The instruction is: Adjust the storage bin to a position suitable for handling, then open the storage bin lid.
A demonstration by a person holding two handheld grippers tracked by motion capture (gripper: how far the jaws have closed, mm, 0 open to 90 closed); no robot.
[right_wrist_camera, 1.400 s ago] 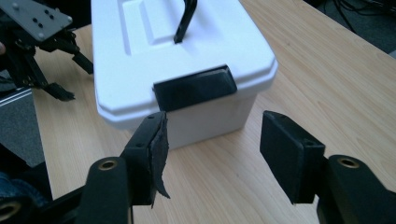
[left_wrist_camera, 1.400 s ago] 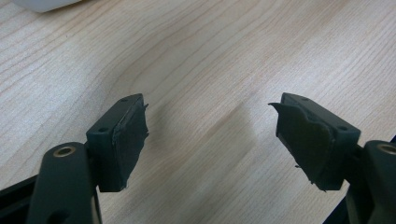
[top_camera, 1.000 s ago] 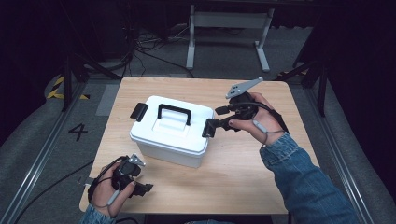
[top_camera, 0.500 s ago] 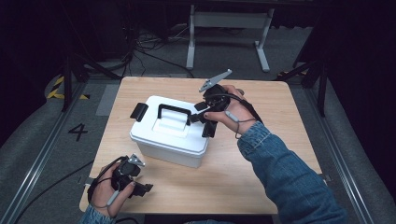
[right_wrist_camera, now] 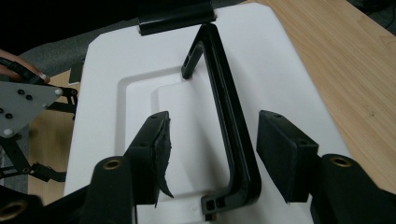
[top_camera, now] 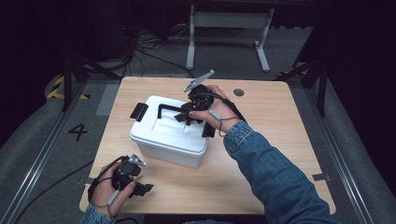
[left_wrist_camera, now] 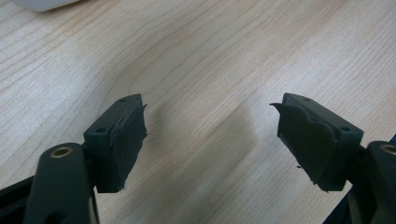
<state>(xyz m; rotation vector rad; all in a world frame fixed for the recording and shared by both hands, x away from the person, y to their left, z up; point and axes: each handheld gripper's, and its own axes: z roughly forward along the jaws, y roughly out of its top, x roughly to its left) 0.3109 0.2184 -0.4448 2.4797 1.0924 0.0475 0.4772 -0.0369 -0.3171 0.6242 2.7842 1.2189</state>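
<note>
**Right jaws astride the box handle, left jaws idle over bare wood**

In the right gripper view, the right gripper had its two black jaws spread apart, one on each side of the upright black handle, without pinching it. The handle rose from the recessed lid of a white box, which sat at the centre of the high view, a black latch on its left end.

The left gripper also stood with jaws wide apart, nothing between them but pale wood grain; it was held at the lower left of the high view, well apart from the box.

The table was light wood with rounded corners. Around it lay grey floor, a painted "4" at the left, loose cables and a grey metal stand at the top, against a dark room.
</note>
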